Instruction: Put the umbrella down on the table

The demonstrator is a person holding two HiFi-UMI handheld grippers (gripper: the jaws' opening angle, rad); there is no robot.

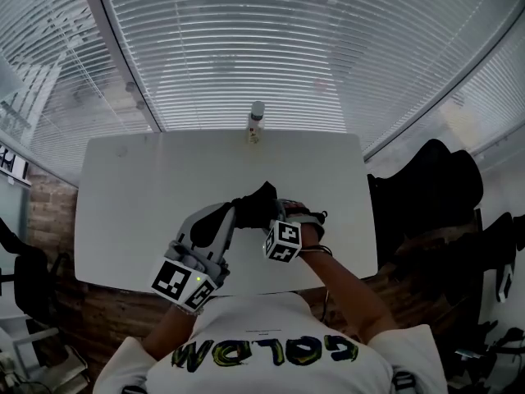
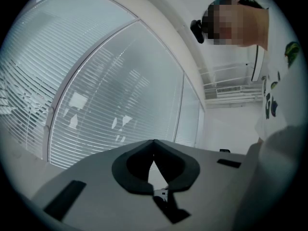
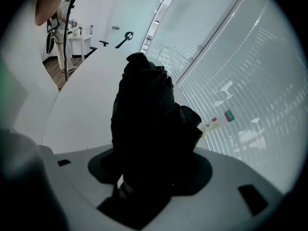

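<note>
A black folded umbrella [image 1: 256,205] hangs low over the near middle of the white table [image 1: 139,187]. My right gripper [image 1: 274,218] is shut on it and tilts down toward the tabletop. In the right gripper view the umbrella [image 3: 144,114] fills the space between the jaws of that gripper [image 3: 151,174], its bunched fabric pointing away over the table. My left gripper [image 1: 231,217] sits just left of the umbrella; whether it touches the fabric I cannot tell. In its own view the left gripper [image 2: 154,143] has its jaw tips together with nothing between them, facing the window blinds.
A small white bottle [image 1: 256,121] stands at the table's far edge by the blinds; it also shows as a bottle [image 3: 212,125] beyond the umbrella. Dark chairs [image 1: 435,187] stand to the right of the table. The table's near edge runs just under my hands.
</note>
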